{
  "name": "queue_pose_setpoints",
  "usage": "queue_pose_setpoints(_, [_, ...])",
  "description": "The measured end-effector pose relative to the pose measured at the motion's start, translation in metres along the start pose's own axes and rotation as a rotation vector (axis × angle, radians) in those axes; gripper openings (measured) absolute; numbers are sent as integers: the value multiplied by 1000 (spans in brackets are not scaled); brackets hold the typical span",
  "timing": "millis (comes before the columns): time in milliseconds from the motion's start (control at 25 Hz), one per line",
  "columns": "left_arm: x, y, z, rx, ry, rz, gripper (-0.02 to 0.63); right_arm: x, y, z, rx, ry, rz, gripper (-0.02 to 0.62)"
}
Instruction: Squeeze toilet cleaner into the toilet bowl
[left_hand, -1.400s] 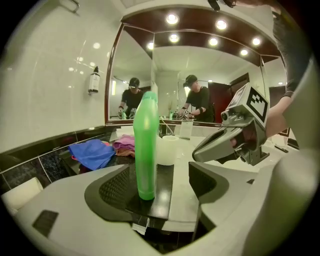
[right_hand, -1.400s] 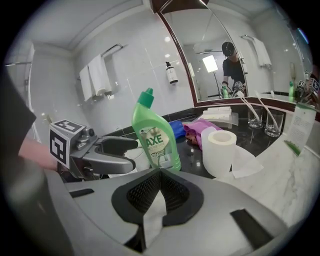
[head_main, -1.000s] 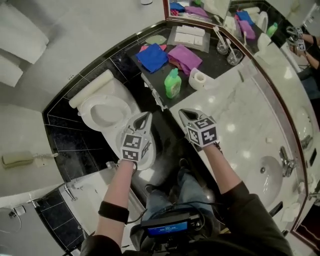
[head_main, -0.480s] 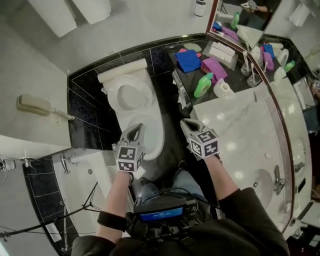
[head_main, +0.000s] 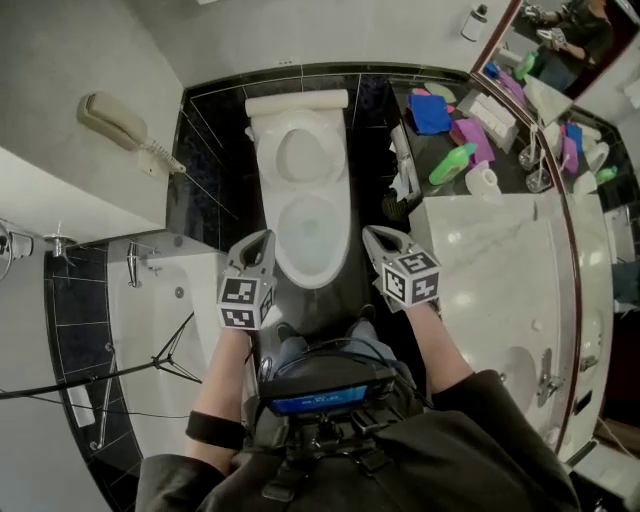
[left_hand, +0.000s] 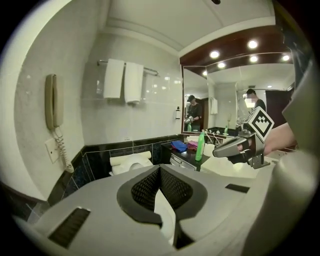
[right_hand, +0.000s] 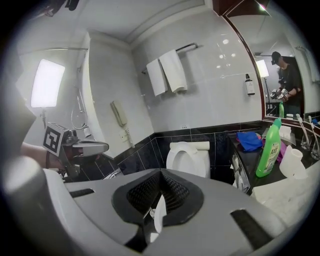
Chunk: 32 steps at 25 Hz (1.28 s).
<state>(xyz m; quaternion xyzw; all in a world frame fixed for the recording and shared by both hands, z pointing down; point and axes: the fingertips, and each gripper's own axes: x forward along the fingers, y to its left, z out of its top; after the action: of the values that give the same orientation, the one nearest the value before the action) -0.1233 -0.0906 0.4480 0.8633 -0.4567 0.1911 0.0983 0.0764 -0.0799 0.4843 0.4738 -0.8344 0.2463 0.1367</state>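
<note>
While both grippers are hovering low in the head view, the toilet bowl (head_main: 310, 232) is sitting open at the centre of the frame just above them, its lid (head_main: 299, 155) standing raised against the cistern (head_main: 297, 101). The left gripper (head_main: 263, 238) is hanging beside the bowl's lower left rim and the right gripper (head_main: 373, 233) beside its lower right rim. Each is keeping its jaws pressed together, holding nothing.

The green toilet cleaner bottle (head_main: 452, 163) is standing upright on the dark shelf (head_main: 400, 100) at the upper right, well apart from both grippers. It is standing just beside a toilet roll (head_main: 483, 181), with a blue cloth (head_main: 430, 113) and a purple cloth (head_main: 472, 135) lying near it.

Black floor (head_main: 365, 215) is showing as a narrow strip on either side of the bowl. On the right the strip is ending at the edge of the marble counter (head_main: 480, 260), which is running down past the right gripper. On the left it is ending at the rim of the bathtub (head_main: 150, 300). A wall phone (head_main: 115, 120) is hanging at the upper left, clear of both grippers.
</note>
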Motion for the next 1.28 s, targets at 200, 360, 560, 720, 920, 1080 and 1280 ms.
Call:
queue_pose_setpoints(200, [-17, 21, -17, -50, 3, 35, 3, 6, 23, -8, -9, 30, 9, 8])
queue_pose_setpoints(360, [-26, 22, -23, -70, 3, 53, 3, 7, 29, -11, -33, 43, 16, 8])
queue_pose_setpoints(560, [-33, 29, -30, -78, 13, 75, 3, 15, 34, -13, -41, 59, 25, 8])
queue_pose_setpoints(720, [-39, 29, -35, -76, 24, 82, 3, 17, 37, -17, -41, 67, 37, 8])
queue_pose_setpoints(920, [-41, 30, -36, -79, 26, 93, 3, 18, 36, -17, -45, 71, 46, 8])
queue_pose_setpoints(1080, [-43, 33, -38, -86, 26, 102, 3, 17, 35, -19, -50, 75, 44, 8])
queue_pose_setpoints(1280, [-47, 33, -43, -87, 31, 103, 3, 14, 35, -20, -51, 80, 40, 8])
